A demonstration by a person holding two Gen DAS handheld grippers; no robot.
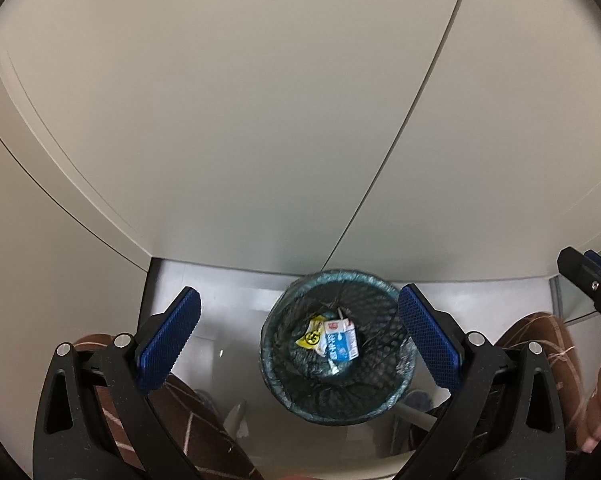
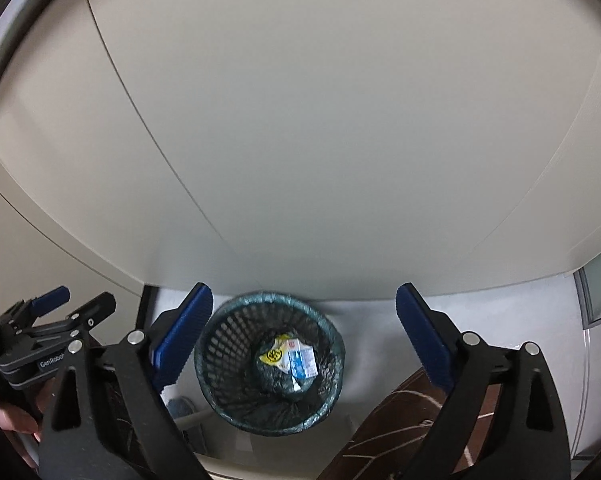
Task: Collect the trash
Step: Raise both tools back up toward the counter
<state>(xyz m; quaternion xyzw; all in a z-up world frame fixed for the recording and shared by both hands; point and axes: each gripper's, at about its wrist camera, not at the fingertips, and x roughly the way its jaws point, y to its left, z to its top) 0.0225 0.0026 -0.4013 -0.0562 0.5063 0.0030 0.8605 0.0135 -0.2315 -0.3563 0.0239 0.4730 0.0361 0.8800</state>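
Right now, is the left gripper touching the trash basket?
Apart. The left wrist view shows the left gripper open and empty, high above the mesh trash basket, which stands on the floor below; its right fingertip only overlaps the rim in the image.

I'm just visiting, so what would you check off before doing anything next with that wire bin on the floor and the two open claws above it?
1. Left gripper empty, jaws apart: ok.
2. Right gripper empty, jaws apart: ok.
3. Wire bin upright with liner over its rim: ok.
4. Blue-and-white carton and yellow wrapper inside the bin: ok.
5. More trash left to collect: cannot tell; none shows.
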